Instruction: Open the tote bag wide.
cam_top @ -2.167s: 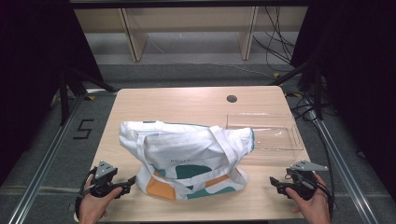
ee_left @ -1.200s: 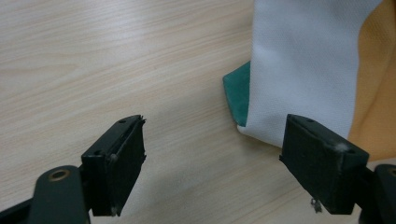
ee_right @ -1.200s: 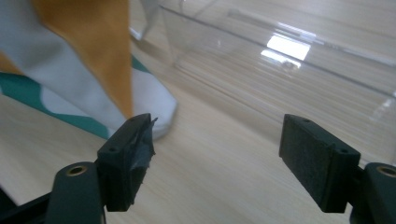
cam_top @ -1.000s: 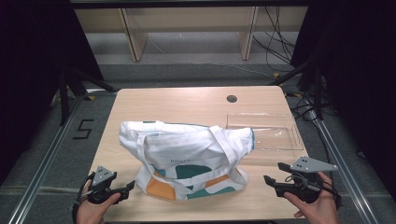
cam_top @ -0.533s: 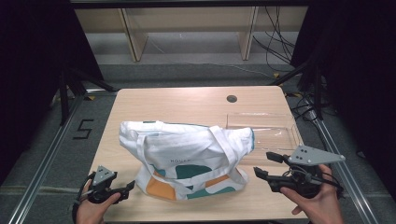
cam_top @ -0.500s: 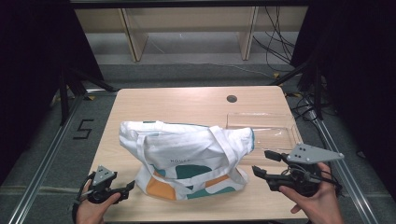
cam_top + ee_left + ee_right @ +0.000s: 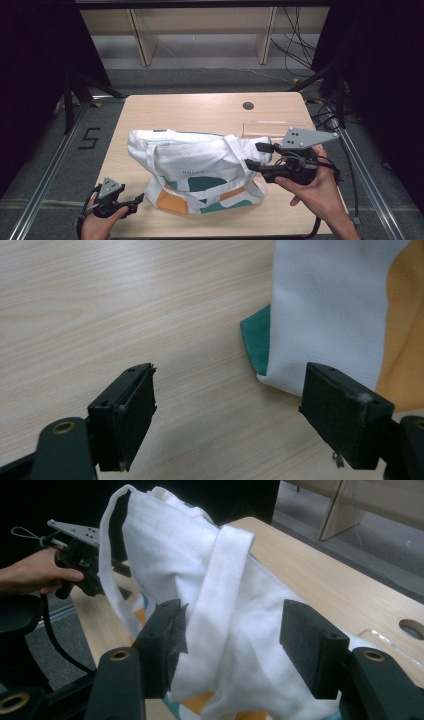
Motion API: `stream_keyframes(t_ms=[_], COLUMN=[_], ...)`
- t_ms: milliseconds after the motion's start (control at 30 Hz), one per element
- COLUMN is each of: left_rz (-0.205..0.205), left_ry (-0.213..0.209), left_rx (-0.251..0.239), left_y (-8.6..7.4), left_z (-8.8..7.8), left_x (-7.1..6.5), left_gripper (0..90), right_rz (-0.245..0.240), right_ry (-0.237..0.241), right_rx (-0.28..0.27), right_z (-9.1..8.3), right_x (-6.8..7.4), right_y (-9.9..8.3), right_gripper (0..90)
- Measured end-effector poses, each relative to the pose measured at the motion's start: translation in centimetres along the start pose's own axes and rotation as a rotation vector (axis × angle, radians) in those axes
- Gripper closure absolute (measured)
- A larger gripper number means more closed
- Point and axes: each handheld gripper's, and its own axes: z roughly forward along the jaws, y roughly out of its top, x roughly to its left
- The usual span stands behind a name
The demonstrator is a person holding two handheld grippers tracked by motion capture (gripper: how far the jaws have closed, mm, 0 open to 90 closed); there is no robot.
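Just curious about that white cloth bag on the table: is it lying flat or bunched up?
Bunched up. The bag lies on its side in rumpled folds on the table, one strap draped loosely over it.

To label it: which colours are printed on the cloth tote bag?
White cloth tote bag with teal and orange patches; clearest in the high view.

A white cloth tote bag (image 7: 197, 170) printed with orange and teal shapes and small dark lettering lies flat but rumpled on the wooden table (image 7: 200, 107), nearer its front edge than its back; its white straps (image 7: 220, 580) drape loosely across the body toward the right edge.
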Motion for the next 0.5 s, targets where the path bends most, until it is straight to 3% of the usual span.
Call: stream_keyframes(t_ms=[33,133,167,233,300,333,400,500], left_rz=[0.026,0.022,0.021,-0.017,0.002,0.0,0.019,0.007], left_ry=[0.0,0.0,-0.003,-0.006,-0.004,-0.004,-0.006,-0.014], left_rx=[0.017,0.014,0.012,-0.02,-0.004,-0.007,0.009,0.005], left_y=[0.0,0.0,0.0,0.0,0.0,0.0,0.0,0.0], left_z=[-0.1,-0.1,-0.1,0.2,0.0,0.0,-0.1,0.0], left_x=[0.2,0.2,0.2,-0.1,0.0,0.0,0.2,0.2], left_gripper=[20.9,20.9,20.9,21.0,20.9,20.9,20.9,21.0], right_rz=[0.001,0.0,-0.011,-0.019,-0.022,0.007,-0.001,-0.001], right_ry=[0.013,0.032,0.016,0.031,0.048,0.051,0.066,0.077], right_rx=[0.009,0.017,0.008,0.025,0.043,0.053,0.057,0.067], right_z=[0.1,0.8,1.1,1.5,1.7,1.9,2.1,2.4], right_x=[-0.1,-0.1,-0.1,-0.1,-0.2,-0.1,-0.4,-0.5], right_y=[0.3,1.0,1.2,1.5,1.8,1.9,2.0,2.0], right_gripper=[44.0,45.2,45.7,47.0,47.6,47.6,47.9,50.2])
